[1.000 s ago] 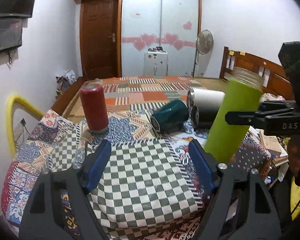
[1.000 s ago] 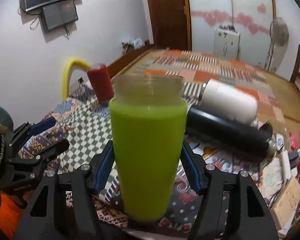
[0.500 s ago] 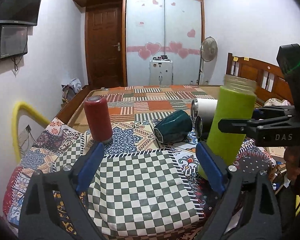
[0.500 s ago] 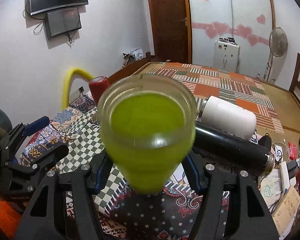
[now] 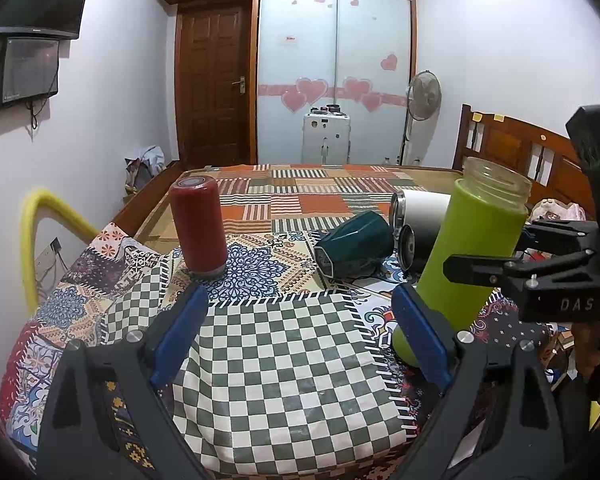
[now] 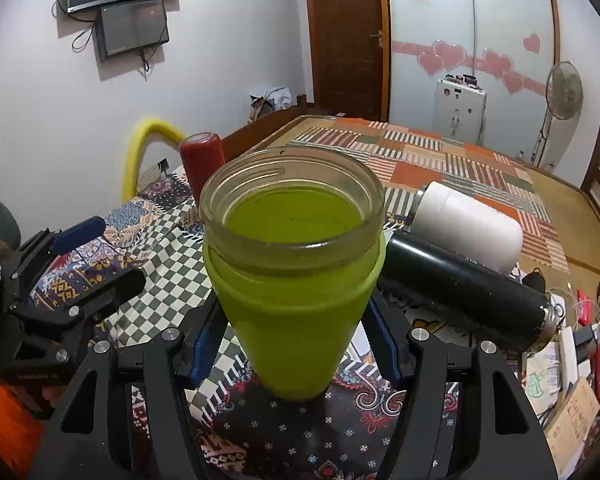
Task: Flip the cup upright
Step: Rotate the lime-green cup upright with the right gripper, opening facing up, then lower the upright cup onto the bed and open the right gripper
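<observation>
One green cup [image 6: 296, 280], pinched by the right gripper [image 6: 296, 344], stands mouth-up but tilted, unreleased; the left gripper [image 5: 300, 340] is spread, empty.

Lime-green cup [image 6: 296, 304], red tumbler [image 5: 198, 228], teal mug [image 5: 354, 248], green-and-white checkered cloth [image 5: 284, 364].

My left tool's right finger [image 5: 420, 332] hides the green cup's [image 5: 476, 248] base; I can't tell whether it touches the surface [image 5: 284, 344].
</observation>
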